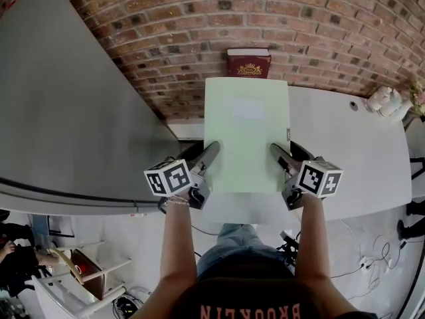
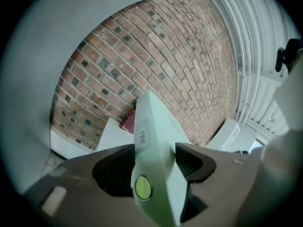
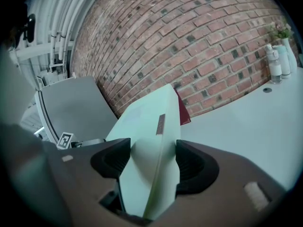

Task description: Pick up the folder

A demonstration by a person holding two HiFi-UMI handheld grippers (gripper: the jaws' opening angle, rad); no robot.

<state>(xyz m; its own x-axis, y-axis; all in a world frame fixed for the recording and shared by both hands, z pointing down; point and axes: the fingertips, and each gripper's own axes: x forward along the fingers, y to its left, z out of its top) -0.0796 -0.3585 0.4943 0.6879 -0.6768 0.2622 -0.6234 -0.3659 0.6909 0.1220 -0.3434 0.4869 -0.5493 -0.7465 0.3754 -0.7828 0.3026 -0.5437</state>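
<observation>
A pale green folder (image 1: 247, 133) is held flat above the white table (image 1: 358, 151), lengthwise toward the brick wall. My left gripper (image 1: 214, 150) is shut on the folder's left edge near its front corner. My right gripper (image 1: 275, 151) is shut on its right edge, opposite. In the left gripper view the folder (image 2: 154, 150) fills the gap between the dark jaws, a round green button on its spine. In the right gripper view the folder (image 3: 149, 145) is pinched the same way, a label strip along its edge.
A dark red book (image 1: 248, 64) stands against the brick wall (image 1: 265, 18) just beyond the folder. White bottles (image 1: 386, 101) sit at the table's far right corner. A large grey curved panel (image 1: 60, 111) lies to the left. Chairs and cables are on the floor below.
</observation>
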